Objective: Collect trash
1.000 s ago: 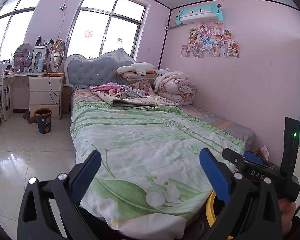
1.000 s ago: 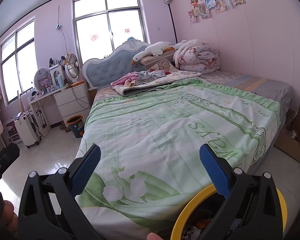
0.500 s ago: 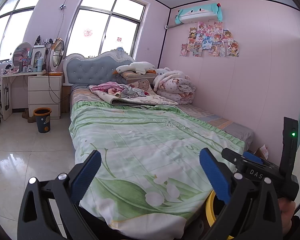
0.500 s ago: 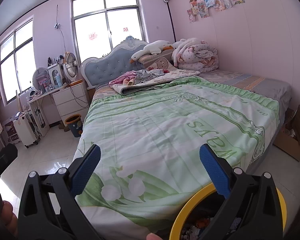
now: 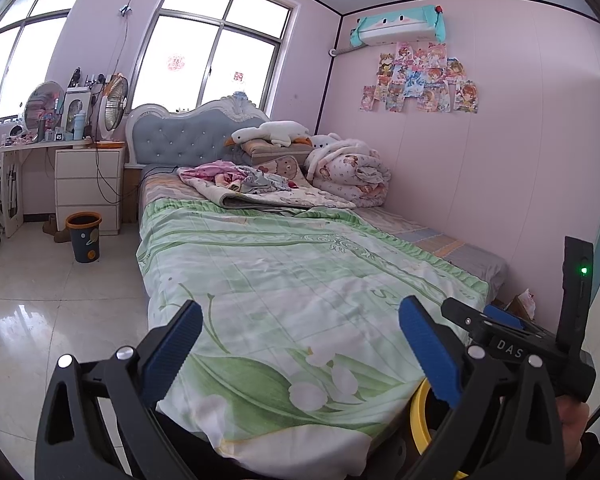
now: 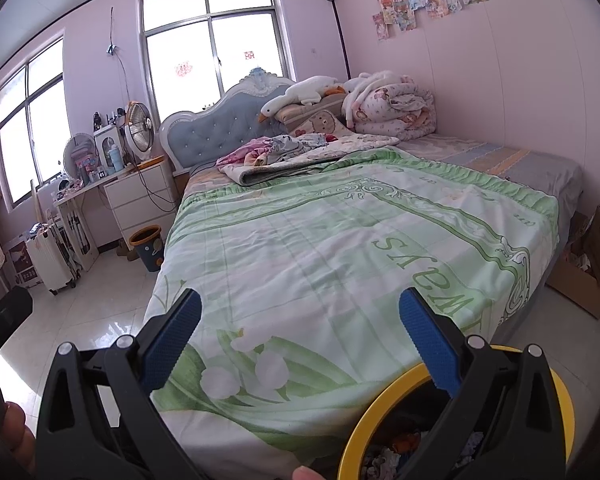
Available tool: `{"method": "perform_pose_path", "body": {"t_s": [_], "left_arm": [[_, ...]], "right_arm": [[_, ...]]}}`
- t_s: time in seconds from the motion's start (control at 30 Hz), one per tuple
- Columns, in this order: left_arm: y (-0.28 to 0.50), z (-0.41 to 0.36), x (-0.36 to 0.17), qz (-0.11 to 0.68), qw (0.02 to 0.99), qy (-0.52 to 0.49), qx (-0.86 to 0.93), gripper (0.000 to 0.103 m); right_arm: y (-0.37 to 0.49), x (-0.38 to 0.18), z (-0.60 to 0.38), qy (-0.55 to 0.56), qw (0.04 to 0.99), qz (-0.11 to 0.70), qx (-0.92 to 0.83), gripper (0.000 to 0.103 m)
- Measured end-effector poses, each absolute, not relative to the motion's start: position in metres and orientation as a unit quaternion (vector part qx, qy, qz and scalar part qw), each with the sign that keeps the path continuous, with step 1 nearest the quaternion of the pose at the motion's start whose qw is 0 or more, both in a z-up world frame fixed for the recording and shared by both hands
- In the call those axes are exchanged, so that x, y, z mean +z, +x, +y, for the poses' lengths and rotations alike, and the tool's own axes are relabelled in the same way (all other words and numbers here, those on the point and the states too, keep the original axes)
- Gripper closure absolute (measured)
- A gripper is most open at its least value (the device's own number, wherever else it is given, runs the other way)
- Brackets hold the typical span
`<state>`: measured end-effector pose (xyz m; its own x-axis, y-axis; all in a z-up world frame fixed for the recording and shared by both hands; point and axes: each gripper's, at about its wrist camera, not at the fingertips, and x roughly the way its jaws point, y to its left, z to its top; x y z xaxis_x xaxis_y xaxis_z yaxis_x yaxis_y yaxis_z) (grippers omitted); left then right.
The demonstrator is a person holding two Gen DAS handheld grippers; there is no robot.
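A yellow-rimmed trash bin (image 6: 364,416) sits low at the foot of the bed, with crumpled scraps (image 6: 384,456) inside it. My right gripper (image 6: 300,308) is open above and left of the bin, and its right finger crosses the rim. In the left wrist view my left gripper (image 5: 300,316) is also open and holds nothing, with the same bin's rim (image 5: 418,412) behind its right finger. The right gripper's body (image 5: 504,346) shows at the right of that view. No loose trash shows on the green quilt (image 6: 340,248).
A small orange-rimmed bin (image 5: 85,236) stands on the tiled floor by the white drawers (image 5: 88,184). Bedding and a plush goose (image 5: 276,132) pile at the headboard. A cardboard box (image 6: 588,264) sits between bed and wall. A suitcase (image 6: 54,256) stands left.
Both views have drifted only slightly. The grippers stay open and the yellow-rimmed bin keeps its place.
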<state>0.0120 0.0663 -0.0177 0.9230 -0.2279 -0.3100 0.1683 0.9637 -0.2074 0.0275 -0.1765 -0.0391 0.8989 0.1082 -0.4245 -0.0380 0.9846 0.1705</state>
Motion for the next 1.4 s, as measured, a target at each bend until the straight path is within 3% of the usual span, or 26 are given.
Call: {"method": "perform_pose_path", "body": {"t_s": [1.4], "left_arm": [[0.018, 0.061, -0.033, 0.18, 0.973, -0.091, -0.108, 0.008]], "right_arm": [[0.03, -0.045, -0.181, 0.086, 0.969, 0.231, 0.03, 0.008]]}}
